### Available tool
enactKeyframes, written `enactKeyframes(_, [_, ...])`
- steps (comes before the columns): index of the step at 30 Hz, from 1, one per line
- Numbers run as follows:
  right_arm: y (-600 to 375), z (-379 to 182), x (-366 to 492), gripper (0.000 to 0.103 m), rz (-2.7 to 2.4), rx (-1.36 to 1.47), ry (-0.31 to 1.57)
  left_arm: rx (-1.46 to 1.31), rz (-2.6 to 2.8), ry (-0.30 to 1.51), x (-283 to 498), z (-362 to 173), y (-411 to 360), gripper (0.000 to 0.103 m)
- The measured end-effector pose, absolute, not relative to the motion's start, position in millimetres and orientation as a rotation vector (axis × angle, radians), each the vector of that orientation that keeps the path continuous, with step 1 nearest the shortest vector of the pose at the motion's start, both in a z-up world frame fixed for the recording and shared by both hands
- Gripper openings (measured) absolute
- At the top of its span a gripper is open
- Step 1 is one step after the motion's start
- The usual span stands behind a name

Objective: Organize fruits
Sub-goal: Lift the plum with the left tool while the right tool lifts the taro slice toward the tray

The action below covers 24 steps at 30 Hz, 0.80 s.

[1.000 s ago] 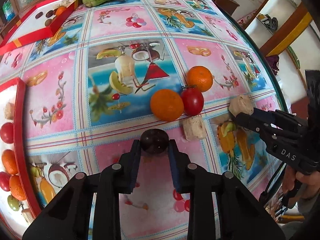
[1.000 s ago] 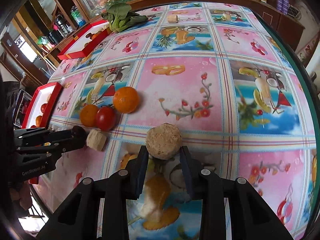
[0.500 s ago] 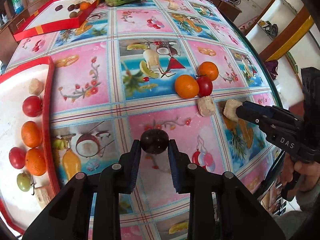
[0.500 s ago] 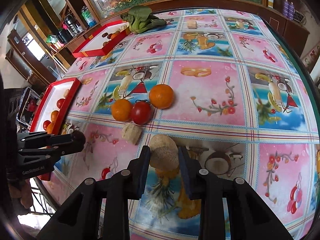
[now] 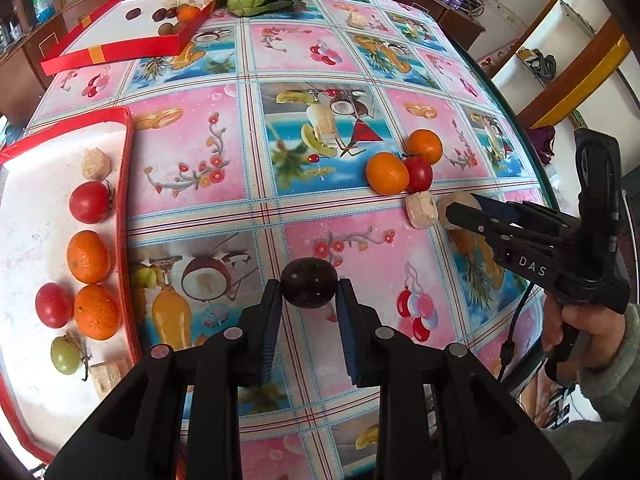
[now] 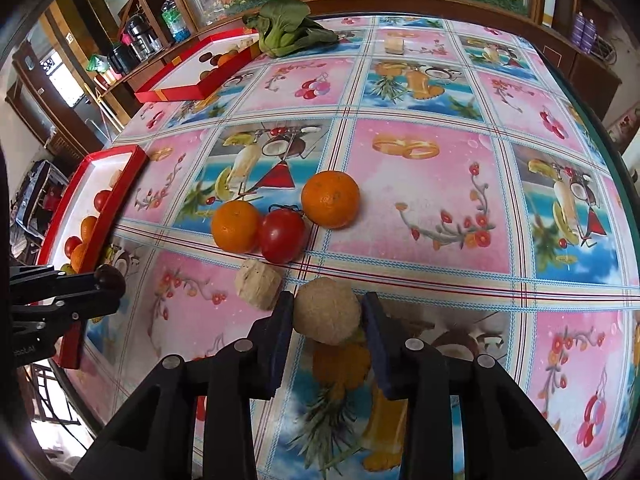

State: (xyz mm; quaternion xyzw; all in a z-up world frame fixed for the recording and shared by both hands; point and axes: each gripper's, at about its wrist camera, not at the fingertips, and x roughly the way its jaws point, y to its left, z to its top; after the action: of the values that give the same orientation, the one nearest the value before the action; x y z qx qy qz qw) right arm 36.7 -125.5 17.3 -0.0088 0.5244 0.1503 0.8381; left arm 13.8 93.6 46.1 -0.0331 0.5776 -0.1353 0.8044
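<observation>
The sorting is judged partly done: tomatoes, oranges and a green fruit are already laid in the near red tray point(image 5: 124, 208) at the left. A dark plum point(image 5: 308, 283) is clamped in the left gripper point(image 5: 308, 300) above the tablecloth. A tan round fruit point(image 6: 327, 310) sits between the opening jaws of the right gripper point(image 6: 327, 322) (pads apparently still touching). Two oranges point(image 6: 235, 226), a tomato point(image 6: 281, 235) and a tan chunk point(image 6: 258, 285) are left mid-table
</observation>
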Motion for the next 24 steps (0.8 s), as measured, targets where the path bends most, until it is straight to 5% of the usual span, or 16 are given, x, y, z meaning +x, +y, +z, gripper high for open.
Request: enactKeyframes(24, [-61,56,15,0.035,0.434,-0.021,1.061,-0.066,-0.258,1.196,5,69,139,0.025])
